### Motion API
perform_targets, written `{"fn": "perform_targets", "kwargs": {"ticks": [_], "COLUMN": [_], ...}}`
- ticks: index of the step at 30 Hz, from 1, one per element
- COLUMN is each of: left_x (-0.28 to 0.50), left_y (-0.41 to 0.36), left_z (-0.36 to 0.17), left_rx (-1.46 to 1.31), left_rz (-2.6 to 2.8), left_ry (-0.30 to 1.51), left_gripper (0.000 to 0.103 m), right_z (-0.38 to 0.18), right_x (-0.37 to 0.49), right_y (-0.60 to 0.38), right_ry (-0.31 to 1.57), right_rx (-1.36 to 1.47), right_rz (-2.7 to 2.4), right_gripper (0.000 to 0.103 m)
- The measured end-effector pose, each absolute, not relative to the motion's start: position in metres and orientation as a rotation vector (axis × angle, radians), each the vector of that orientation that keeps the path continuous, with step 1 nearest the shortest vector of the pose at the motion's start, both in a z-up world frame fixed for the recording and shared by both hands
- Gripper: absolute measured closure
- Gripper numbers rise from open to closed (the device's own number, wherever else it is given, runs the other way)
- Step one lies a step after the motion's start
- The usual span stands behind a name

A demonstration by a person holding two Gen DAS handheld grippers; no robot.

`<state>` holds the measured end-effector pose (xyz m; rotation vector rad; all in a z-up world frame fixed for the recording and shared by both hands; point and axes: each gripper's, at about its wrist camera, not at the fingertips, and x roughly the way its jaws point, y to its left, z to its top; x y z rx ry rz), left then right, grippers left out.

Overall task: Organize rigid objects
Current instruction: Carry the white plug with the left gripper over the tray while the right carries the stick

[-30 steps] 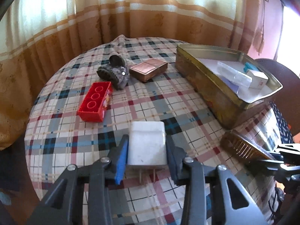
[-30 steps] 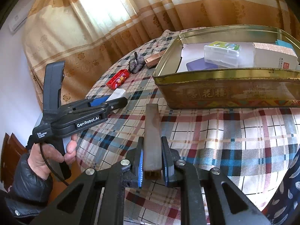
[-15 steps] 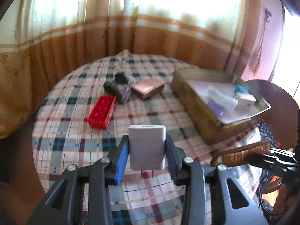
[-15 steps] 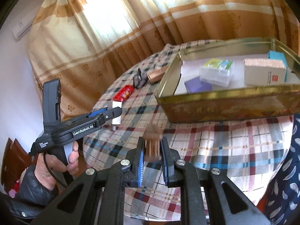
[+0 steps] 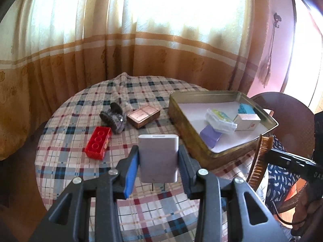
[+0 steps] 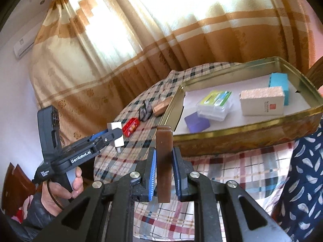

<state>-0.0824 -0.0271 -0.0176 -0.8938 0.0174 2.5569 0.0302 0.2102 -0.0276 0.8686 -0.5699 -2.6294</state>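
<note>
My left gripper [image 5: 158,161] is shut on a white plug adapter [image 5: 158,157], held above the plaid table; its prongs point down. In the right wrist view the same left gripper [image 6: 115,136] and adapter [image 6: 116,134] hang at the left. My right gripper [image 6: 164,171] is shut on a brown comb [image 6: 164,161], held edge-on in front of the gold tin [image 6: 242,135]. The comb [image 5: 260,159] also shows at the right of the left wrist view. On the cloth lie a red brick [image 5: 98,145], a grey fuzzy item [image 5: 114,119] and a copper box [image 5: 143,116].
The gold tin [image 5: 181,125] holds a clear case [image 5: 221,121], a purple block [image 5: 210,138], a white box [image 5: 247,122] and a teal box [image 5: 246,109]. Curtains [image 5: 141,50] hang close behind the round table. A dark chair [image 5: 286,113] stands at the right.
Both grippers have risen with their loads, and the table now looks farther below. The adapter has come up off the cloth. The comb now stands higher against the tin.
</note>
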Motion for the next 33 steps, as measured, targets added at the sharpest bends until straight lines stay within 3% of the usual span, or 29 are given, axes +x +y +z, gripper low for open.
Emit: {"fn": "perform_targets", "kwargs": {"ticks": [19, 33], "left_x": [-0.106, -0.150], "left_y": [0.064, 0.119], "left_z": [0.020, 0.008], "left_rx": [-0.748, -0.844], "left_rz": [2.494, 2.485], "left_ry": [0.112, 0.119], "left_gripper": [0.066, 0.066], "right_z": [0.050, 0.035], "right_x": [-0.006, -0.070], "right_y": [0.289, 0.303], "right_ry": [-0.582, -0.474], "right_rx": [0.587, 0.699], "right_rz": [-2.966, -3.094], "right_gripper": [0.085, 0.085]}}
